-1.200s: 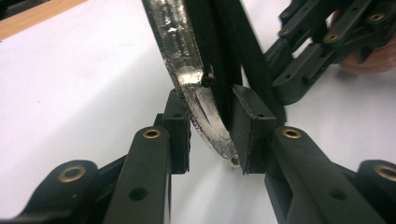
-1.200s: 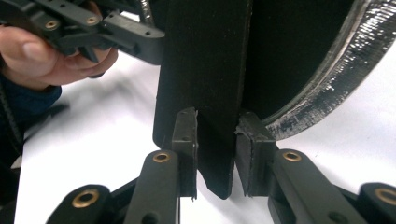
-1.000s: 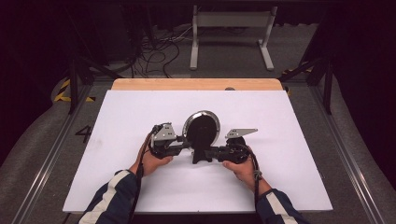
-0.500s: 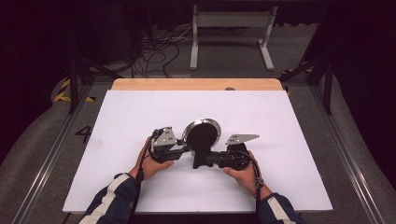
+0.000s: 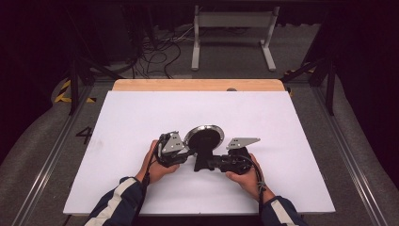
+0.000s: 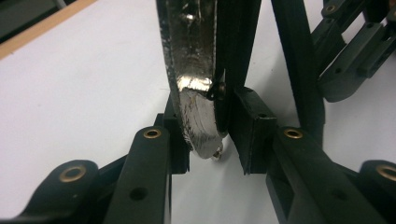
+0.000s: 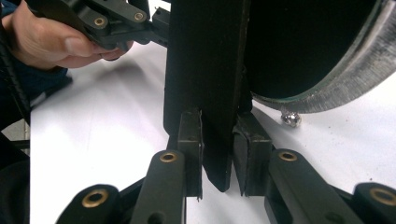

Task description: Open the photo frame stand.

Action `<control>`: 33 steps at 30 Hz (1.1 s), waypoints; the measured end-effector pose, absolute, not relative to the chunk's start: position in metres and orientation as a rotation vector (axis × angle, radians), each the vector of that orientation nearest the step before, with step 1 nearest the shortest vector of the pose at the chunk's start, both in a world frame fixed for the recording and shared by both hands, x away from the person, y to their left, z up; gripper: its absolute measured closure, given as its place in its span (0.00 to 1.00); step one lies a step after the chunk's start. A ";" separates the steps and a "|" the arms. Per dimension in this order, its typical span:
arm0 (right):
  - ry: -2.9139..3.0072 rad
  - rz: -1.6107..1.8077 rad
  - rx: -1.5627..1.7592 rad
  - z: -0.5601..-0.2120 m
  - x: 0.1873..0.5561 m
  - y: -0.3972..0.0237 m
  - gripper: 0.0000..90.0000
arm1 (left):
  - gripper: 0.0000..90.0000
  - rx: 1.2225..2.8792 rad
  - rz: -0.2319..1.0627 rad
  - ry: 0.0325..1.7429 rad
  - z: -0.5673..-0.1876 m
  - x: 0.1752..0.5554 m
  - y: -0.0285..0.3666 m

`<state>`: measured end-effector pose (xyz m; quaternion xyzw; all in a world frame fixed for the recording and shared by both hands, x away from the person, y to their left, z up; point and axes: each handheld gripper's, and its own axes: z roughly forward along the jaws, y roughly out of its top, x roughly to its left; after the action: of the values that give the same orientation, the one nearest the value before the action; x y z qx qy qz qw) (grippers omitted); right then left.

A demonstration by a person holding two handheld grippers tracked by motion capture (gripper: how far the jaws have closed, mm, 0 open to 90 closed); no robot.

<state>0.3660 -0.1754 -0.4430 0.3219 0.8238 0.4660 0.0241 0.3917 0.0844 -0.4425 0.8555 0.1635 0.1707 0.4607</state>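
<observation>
A small frying pan (image 5: 205, 137) with a black inside and a grey metal wall is held tilted above the white board (image 5: 282, 141). Its black handle (image 5: 201, 162) points toward the person. My left gripper (image 5: 189, 150) comes in from the left and is shut on the pan's edge. In the left gripper view the shiny pan wall (image 6: 196, 84) stands between the pads of the left gripper (image 6: 212, 140). My right gripper (image 5: 210, 164) is shut on the handle. In the right gripper view the flat black handle (image 7: 205, 70) sits clamped by the right gripper (image 7: 217, 149), with the pan (image 7: 303, 46) to the right.
The white board covers the table, with a wooden strip (image 5: 197, 84) along its far edge. Behind the table stand a grey metal frame (image 5: 233, 33) and loose cables (image 5: 155, 52) on the floor. Metal rails (image 5: 357, 155) run along both sides.
The pan has come a little lower and nearer to the person and tipped slightly. Both hands stay almost where they were, each still gripping.
</observation>
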 end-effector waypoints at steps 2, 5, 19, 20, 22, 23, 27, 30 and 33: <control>2.549 1.443 0.995 -0.443 0.365 -0.176 0.84 | 0.77 2.109 0.445 0.401 -0.442 0.392 0.084; 2.553 1.434 0.986 -0.443 0.363 -0.175 0.84 | 0.77 2.114 0.490 0.402 -0.443 0.393 0.084; 2.565 1.403 0.985 -0.447 0.363 -0.170 0.85 | 0.76 2.104 0.525 0.426 -0.448 0.406 0.088; 2.562 1.398 0.984 -0.448 0.363 -0.170 0.85 | 0.76 2.105 0.534 0.427 -0.448 0.406 0.087; 2.562 1.405 0.981 -0.449 0.362 -0.169 0.86 | 0.75 2.117 0.553 0.425 -0.448 0.407 0.086; 2.558 1.413 0.981 -0.450 0.362 -0.169 0.86 | 0.75 2.115 0.551 0.430 -0.449 0.407 0.086; 2.560 1.404 0.976 -0.449 0.362 -0.169 0.87 | 0.75 2.115 0.543 0.428 -0.448 0.409 0.086; 2.557 1.401 0.987 -0.450 0.361 -0.169 0.87 | 0.75 2.115 0.532 0.435 -0.448 0.409 0.087; 2.550 1.388 0.983 -0.449 0.360 -0.169 0.87 | 0.75 2.115 0.531 0.435 -0.448 0.409 0.087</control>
<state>0.3599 -0.1692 -0.4493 0.3204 0.8314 0.4524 0.0384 0.4087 0.0868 -0.4477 0.8528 0.1752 0.2140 0.4429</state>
